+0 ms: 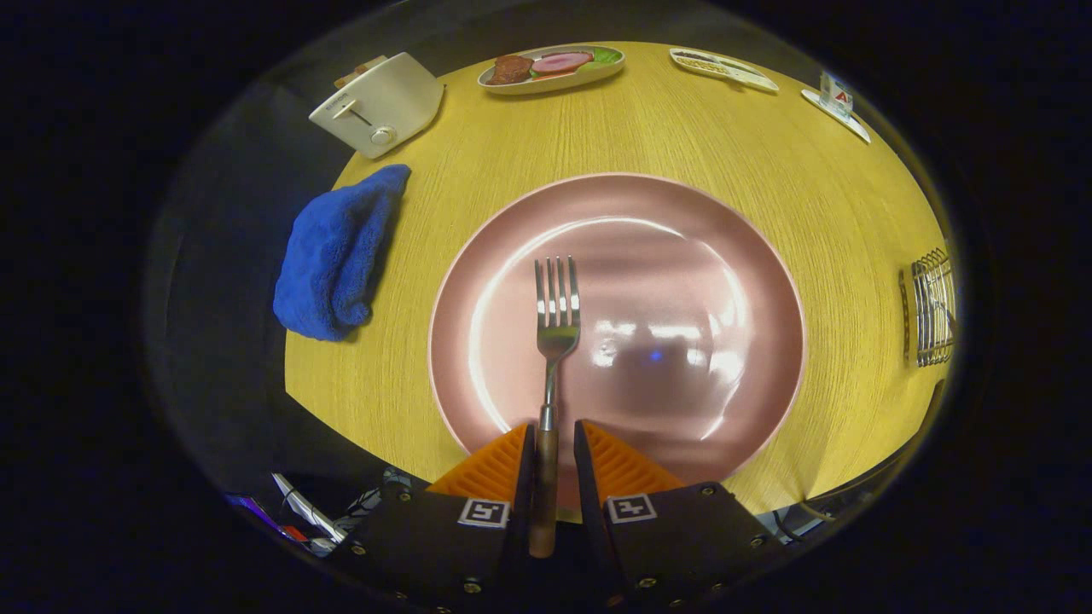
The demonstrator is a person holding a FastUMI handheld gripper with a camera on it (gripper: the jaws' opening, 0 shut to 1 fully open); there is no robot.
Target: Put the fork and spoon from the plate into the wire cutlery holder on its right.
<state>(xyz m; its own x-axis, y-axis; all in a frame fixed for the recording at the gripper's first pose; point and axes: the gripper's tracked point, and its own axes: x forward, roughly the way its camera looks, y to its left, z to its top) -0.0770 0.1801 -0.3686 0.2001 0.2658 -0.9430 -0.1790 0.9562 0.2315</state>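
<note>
Gripper view, looking down onto a round wooden table (pixel 768 170). Gripper (pixel 554 439) sits low over the near rim of a pink plate (pixel 682 256), its two fingers drawn in to a narrow gap. Fork (pixel 554 328) lies on the plate with its brown handle running back between the fingers; the left finger looks to touch the handle, while a thin slit shows between the handle and the right finger, so a firm grip on both sides cannot be confirmed. Fork tines point straight ahead, away from the fingers, toward the plate's centre. Wire cutlery holder (pixel 932 309) stands far off to the right of the fingers, at the table's edge, well apart from the plate. Blue cloth (pixel 337 256) lies bunched to the left, beside the plate. White toaster (pixel 380 102) sits beyond the cloth. Oval dish of food (pixel 553 68) rests at the far side of the table, straight ahead beyond the plate.
</note>
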